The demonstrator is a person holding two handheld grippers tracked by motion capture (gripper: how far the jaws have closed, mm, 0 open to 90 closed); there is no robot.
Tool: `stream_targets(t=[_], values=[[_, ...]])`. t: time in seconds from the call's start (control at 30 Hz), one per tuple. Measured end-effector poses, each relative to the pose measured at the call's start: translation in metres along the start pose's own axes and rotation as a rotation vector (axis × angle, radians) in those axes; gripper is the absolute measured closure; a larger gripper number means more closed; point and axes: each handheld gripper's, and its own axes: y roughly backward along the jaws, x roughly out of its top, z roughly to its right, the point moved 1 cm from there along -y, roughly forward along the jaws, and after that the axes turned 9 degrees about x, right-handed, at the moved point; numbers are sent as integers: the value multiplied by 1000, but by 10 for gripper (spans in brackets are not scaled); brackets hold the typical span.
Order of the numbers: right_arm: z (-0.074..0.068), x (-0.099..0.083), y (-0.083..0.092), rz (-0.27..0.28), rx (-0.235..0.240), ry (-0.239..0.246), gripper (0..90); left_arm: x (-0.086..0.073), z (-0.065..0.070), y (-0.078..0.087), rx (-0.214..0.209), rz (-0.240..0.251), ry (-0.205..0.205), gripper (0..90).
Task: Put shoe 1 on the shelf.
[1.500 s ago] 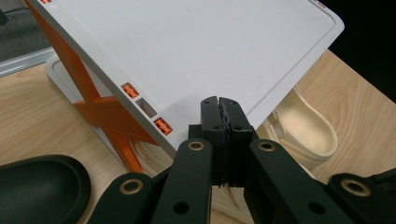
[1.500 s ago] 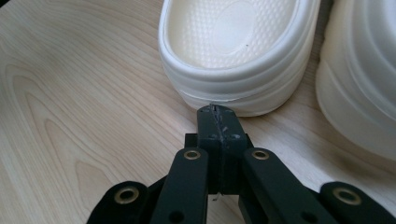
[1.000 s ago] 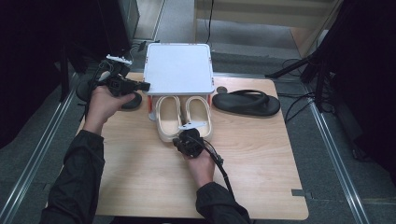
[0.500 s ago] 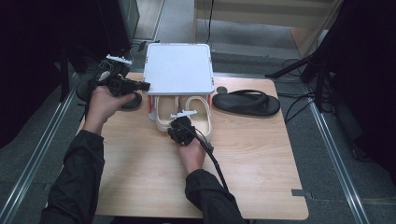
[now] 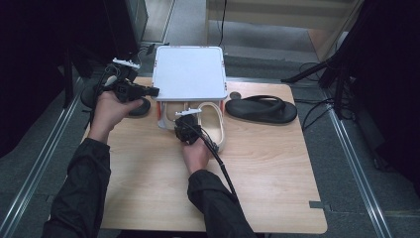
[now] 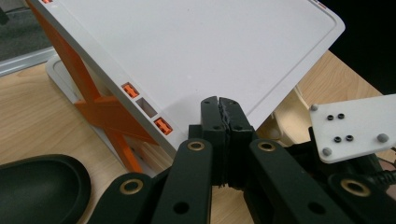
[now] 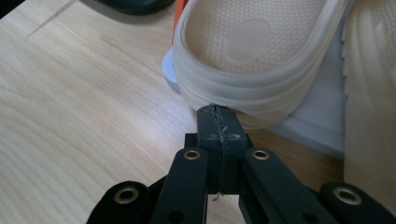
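Observation:
A white shoe rack [image 5: 188, 72] with orange braces [image 6: 107, 107] stands at the table's far edge. Two beige slippers lie on its lower shelf. My right gripper [image 5: 184, 123] is shut, and its tips [image 7: 218, 114] rest against the heel rim of the left beige slipper [image 7: 252, 46]. The other beige slipper [image 7: 369, 93] lies beside it. My left gripper [image 5: 151, 91] is shut with nothing in it. It hovers by the rack's left side, its tips [image 6: 223, 105] just in front of the white top panel [image 6: 187, 46].
A black flip-flop [image 5: 261, 108] lies on the wooden table [image 5: 277, 183] right of the rack. Its mate [image 6: 37, 186] lies left of the rack, under my left hand. Cables and a dark stand are on the floor at the right.
My right hand has slid left and away from the person, bringing its shut tips up to the left beige slipper's heel. The left hand has stayed put.

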Motion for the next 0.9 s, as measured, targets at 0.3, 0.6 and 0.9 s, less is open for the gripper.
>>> stream_targets(t=[0.3,0.6,0.9], values=[[-4,8,-11,-10,3,-19,900,0,0,0,1,0,-1,898],[-3,9,-11,-12,13,-29,900,0,0,0,8,4,-3,898],[-5,4,17,3,29,9,900,0,-1,0,2,3,0,898]])
